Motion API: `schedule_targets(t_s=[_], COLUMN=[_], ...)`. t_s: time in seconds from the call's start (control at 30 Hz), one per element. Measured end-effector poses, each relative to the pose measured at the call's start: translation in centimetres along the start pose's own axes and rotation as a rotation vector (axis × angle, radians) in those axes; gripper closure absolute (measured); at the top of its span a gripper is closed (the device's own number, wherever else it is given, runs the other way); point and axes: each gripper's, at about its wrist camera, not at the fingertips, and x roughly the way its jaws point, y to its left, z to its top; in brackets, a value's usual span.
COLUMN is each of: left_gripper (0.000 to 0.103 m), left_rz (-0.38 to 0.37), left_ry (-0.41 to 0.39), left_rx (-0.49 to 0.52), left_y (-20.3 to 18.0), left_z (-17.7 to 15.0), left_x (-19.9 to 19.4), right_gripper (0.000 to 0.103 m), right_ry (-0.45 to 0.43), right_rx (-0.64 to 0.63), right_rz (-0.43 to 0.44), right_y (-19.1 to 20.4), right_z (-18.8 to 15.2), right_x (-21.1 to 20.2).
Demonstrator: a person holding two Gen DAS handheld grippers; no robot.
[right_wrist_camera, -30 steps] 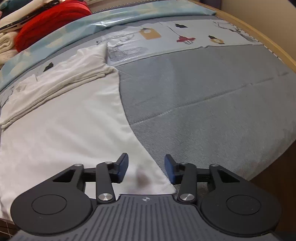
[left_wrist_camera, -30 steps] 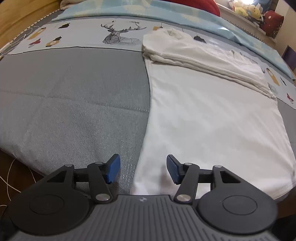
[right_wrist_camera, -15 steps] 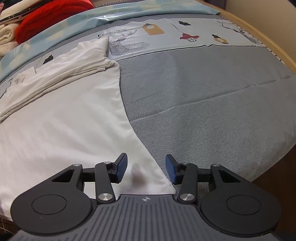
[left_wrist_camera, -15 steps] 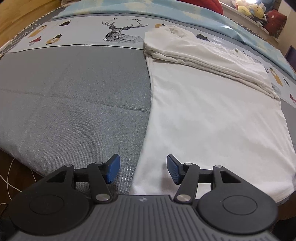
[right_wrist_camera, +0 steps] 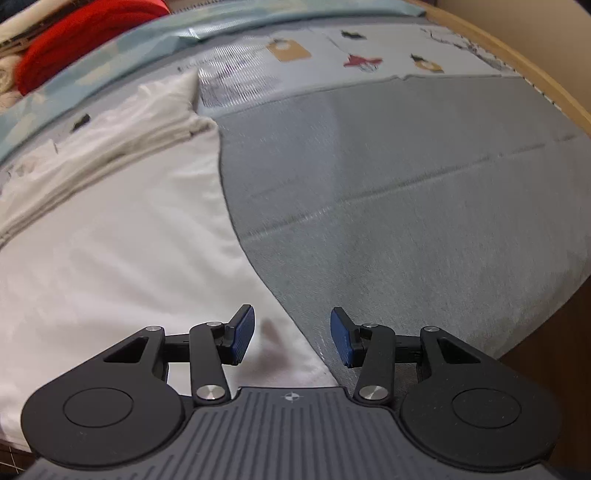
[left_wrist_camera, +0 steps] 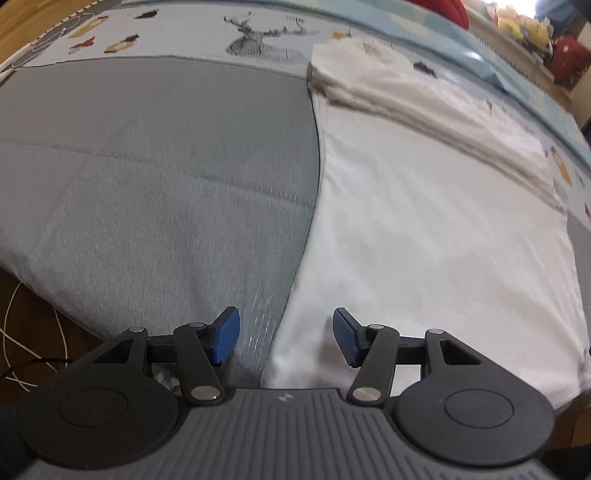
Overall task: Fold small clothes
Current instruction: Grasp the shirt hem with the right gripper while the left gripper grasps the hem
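A: Where is the garment?

B: The white cotton shirt [left_wrist_camera: 424, 240] lies flat on the grey woven bedspread [left_wrist_camera: 147, 192]. Its far end, toward twelve o'clock, is folded over into a thick band of layers [left_wrist_camera: 406, 96]. In the right wrist view the same shirt [right_wrist_camera: 110, 251] fills the nine o'clock side, with the grey bedspread [right_wrist_camera: 424, 206] at three o'clock.

A: And the grippers?

B: The left gripper [left_wrist_camera: 286, 341] hangs over the shirt's near left corner. Its blue pads stand well apart, one over grey cloth, one over white, and nothing is pinched between them. The right gripper [right_wrist_camera: 291, 338] sits over the near right corner, its jaws about half open and empty; the shirt's edge runs between its pads.

A: What lies beyond?

B: A pale printed strip with a deer drawing [left_wrist_camera: 258, 33] at twelve o'clock, a red folded blanket [right_wrist_camera: 85, 33] at eleven o'clock in the right view, and a white cable [left_wrist_camera: 22, 332] on the floor at eight o'clock in the left view.
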Motion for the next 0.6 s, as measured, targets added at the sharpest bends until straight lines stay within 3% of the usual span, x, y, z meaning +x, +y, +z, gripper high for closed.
schedule_targets(t_s=[0.13, 0.17, 0.2, 0.27, 0.33, 0.37, 0.43, 0.53, 0.6], left_gripper=[0.044, 0.053, 0.074, 0.099, 0.099, 0.099, 0.099, 0.099, 0.098], left_rz=[0.052, 0.054, 0.053, 0.029, 0.036, 0.042, 0.043, 0.046, 0.044], left_ry=[0.009, 0.005, -0.001, -0.007, -0.023, -0.035, -0.065, -0.111, -0.097], left_rx=[0.095, 0.108, 0.119, 0.140, 0.159, 0.164, 0.154, 0.124, 0.104], left_y=[-1.0, -1.2, -1.4, -1.7, -2.0, -2.1, -2.0, -1.5, -1.2], left_z=[-0.7, -0.8, -0.9, -0.9, -1.0, -1.1, -1.0, -0.3, -0.1], left_x=[0.4, 0.4, 0.3, 0.0, -0.4, -0.6, -1.4, -2.1, -1.9], right_gripper=[0.055, 0.054, 0.054, 0.054, 0.058, 0.077, 0.099, 0.099, 0.099], right_ry=[0.071, 0.080, 0.077, 0.076, 0.079, 0.077, 0.069, 0.037, 0.042], right_rx=[-0.043, -0.057, -0.071, -0.092, -0.106, -0.118, -0.146, -0.146, -0.126], right_rz=[-0.047, -0.057, -0.064, -0.072, -0.068, -0.058, -0.011, 0.023, 0.040], right_y=[0.3, 0.5, 0.7, 0.9, 1.2, 1.3, 1.6, 1.8, 1.5], right_z=[-0.5, -0.6, -0.7, -0.7, -0.9, -0.9, -1.0, -1.1, -0.9], right_x=[1.5, 1.7, 1.8, 1.9, 1.9, 1.9, 1.5, 0.8, 0.7])
